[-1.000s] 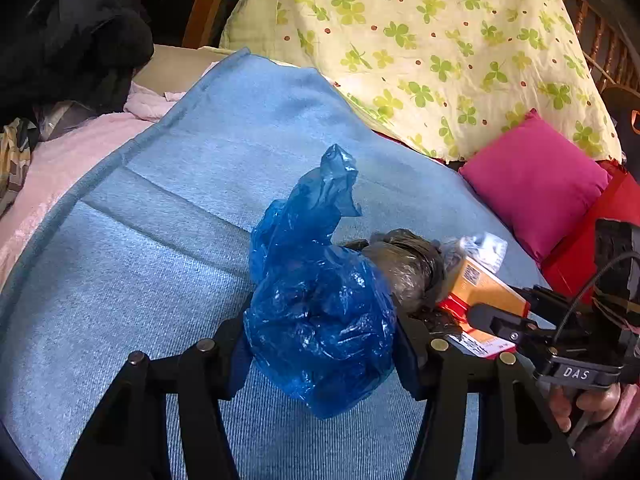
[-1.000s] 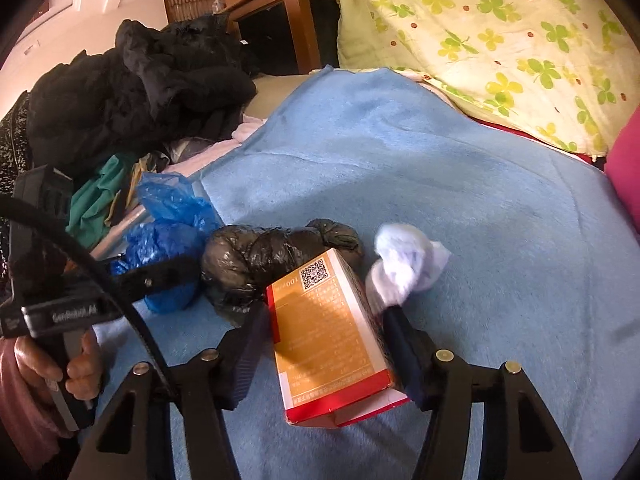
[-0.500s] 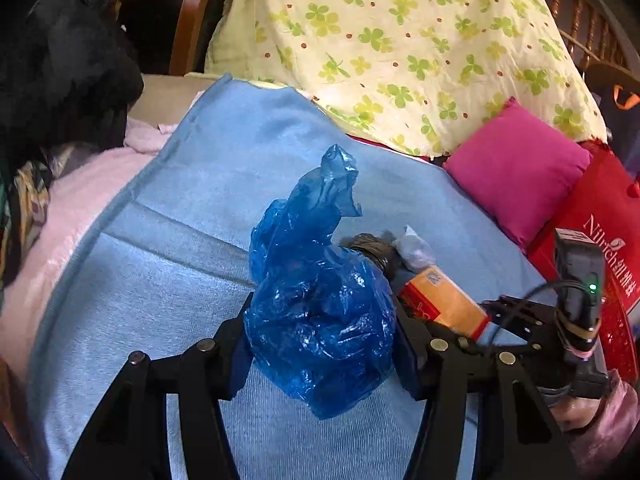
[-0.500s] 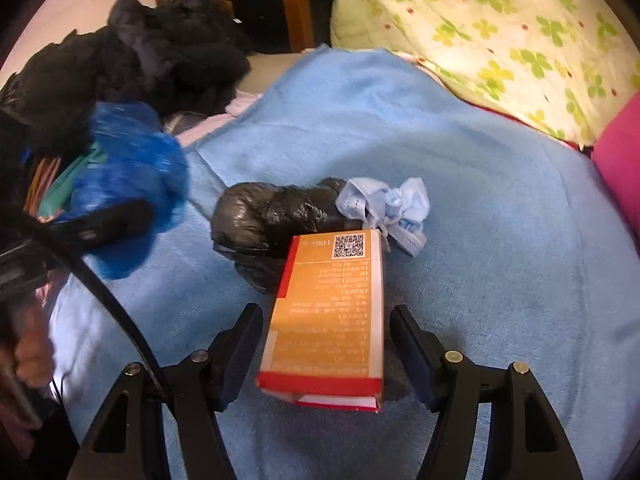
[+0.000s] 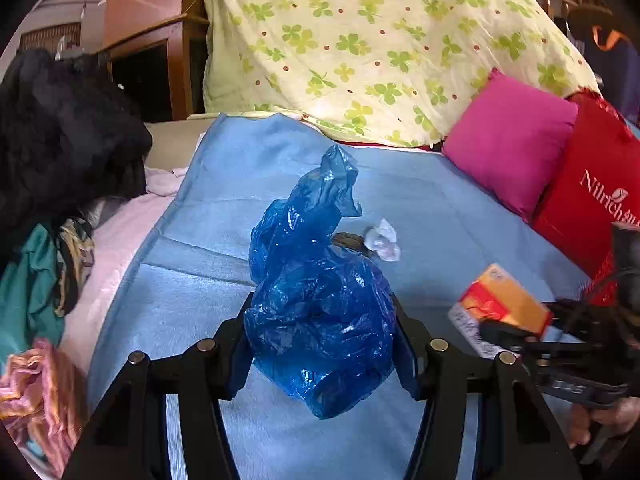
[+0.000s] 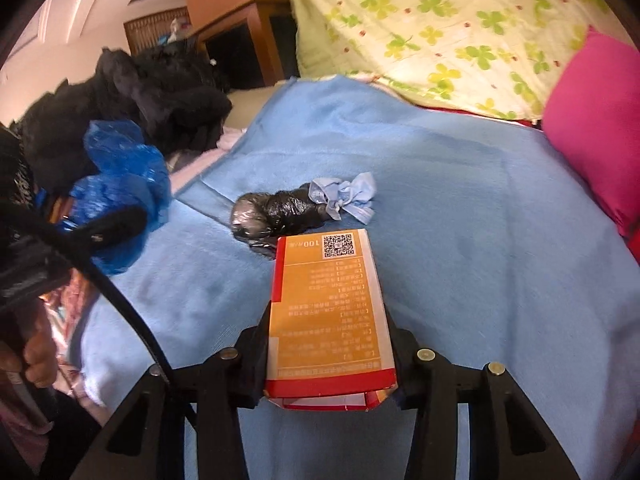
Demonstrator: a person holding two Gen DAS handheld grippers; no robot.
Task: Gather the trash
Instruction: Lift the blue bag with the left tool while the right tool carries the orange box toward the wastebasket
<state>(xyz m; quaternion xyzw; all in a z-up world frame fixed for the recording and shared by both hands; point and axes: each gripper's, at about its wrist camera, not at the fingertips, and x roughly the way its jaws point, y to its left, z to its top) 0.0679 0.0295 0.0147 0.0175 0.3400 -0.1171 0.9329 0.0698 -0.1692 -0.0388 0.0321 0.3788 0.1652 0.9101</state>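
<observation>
My left gripper (image 5: 324,354) is shut on a crumpled blue plastic bag (image 5: 320,312) and holds it above the blue blanket (image 5: 224,264). My right gripper (image 6: 330,354) has an orange carton (image 6: 328,312) with a QR code between its fingers; its jaws are closing and both pads press the carton's sides, lifting it off the blanket. On the blanket lie a wadded black plastic bag (image 6: 276,212) and a crumpled pale blue tissue (image 6: 346,196) touching it. The left view shows the carton (image 5: 504,304) at the right, blurred, and the tissue (image 5: 382,240).
A pile of dark clothes (image 5: 60,136) sits at the left. A clover-print quilt (image 5: 380,48), a pink cushion (image 5: 508,144) and a red bag (image 5: 592,208) line the back and right. A person's hand (image 6: 36,356) grips the left tool.
Both grippers rose and pulled back from the black bag. The right jaws narrowed onto the carton and lifted it. The blue bag stayed in the left grip.
</observation>
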